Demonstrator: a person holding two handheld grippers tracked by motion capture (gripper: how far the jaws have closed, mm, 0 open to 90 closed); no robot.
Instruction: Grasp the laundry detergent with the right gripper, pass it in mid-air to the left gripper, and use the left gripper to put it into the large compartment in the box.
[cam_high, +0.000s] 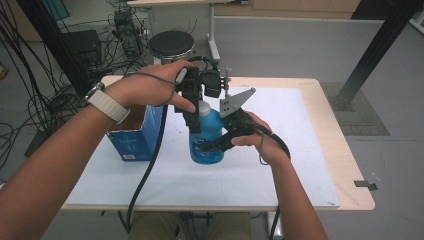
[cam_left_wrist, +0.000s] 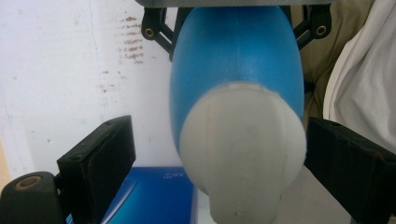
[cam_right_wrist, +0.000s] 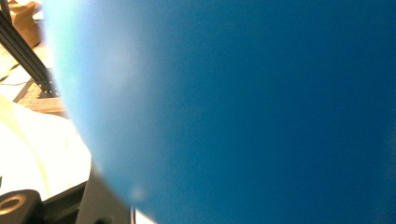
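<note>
Two tongs at blue bottle (cam_high: 206, 139), base hidden by right tongs (cam_high: 216, 145), white cap (cam_left_wrist: 243, 149) cropped

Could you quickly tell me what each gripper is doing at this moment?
Left gripper: open, its jaws either side of the blue bottle's white cap, one visibly apart from it.
Right gripper: shut on the blue bottle's body.

One blue bottle (cam_high: 206, 137), one blue box (cam_high: 134, 140), two hand-held grippers.
</note>
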